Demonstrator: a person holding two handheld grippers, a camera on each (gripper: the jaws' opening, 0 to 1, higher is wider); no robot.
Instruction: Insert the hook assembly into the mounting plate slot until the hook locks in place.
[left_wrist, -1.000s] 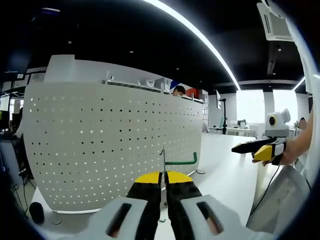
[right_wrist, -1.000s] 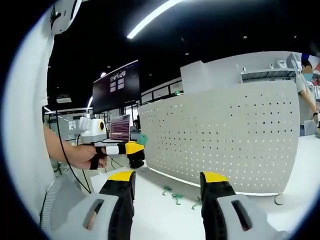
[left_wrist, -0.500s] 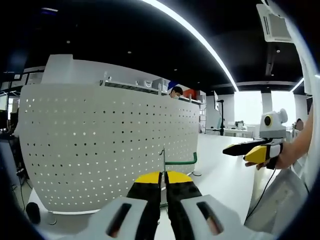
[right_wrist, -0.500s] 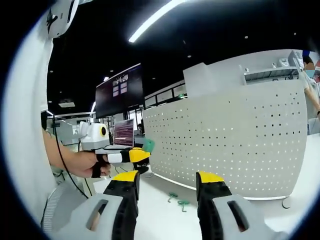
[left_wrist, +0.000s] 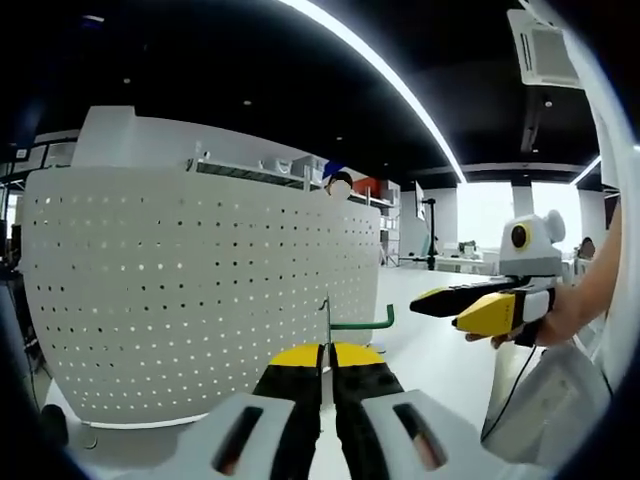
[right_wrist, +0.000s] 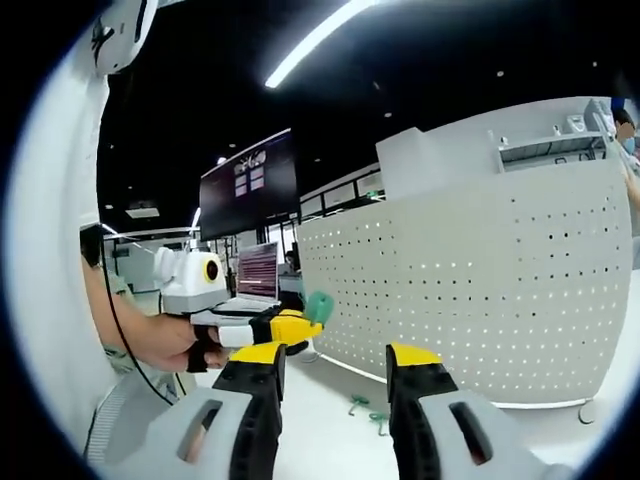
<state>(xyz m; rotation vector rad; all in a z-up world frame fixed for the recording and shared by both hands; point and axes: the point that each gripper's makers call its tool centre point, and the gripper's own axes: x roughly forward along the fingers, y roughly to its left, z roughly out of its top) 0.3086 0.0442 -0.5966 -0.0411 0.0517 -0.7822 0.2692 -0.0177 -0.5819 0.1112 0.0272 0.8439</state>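
Note:
My left gripper (left_wrist: 327, 353) is shut on the green hook assembly (left_wrist: 362, 323). Its thin metal stem stands up between the jaws and the green arm reaches right, in front of the white perforated mounting plate (left_wrist: 200, 290), which stands upright. In the right gripper view, the left gripper (right_wrist: 283, 328) is held by a hand at the left, with the green hook (right_wrist: 319, 306) at its tip close to the plate (right_wrist: 480, 290). My right gripper (right_wrist: 335, 362) is open with nothing between its jaws. It also comes into the left gripper view (left_wrist: 470, 303) from the right.
Loose green hooks (right_wrist: 366, 408) lie on the white table (right_wrist: 330, 440) in front of the plate's foot. A dark screen (right_wrist: 250, 180) and a laptop (right_wrist: 258, 272) stand behind the left hand. A person (left_wrist: 340, 183) is behind the plate.
The left gripper with its hook has drifted nearer the middle of the right gripper view, closer to the plate's edge. The right gripper has come further into the left gripper view. Both grips are unchanged.

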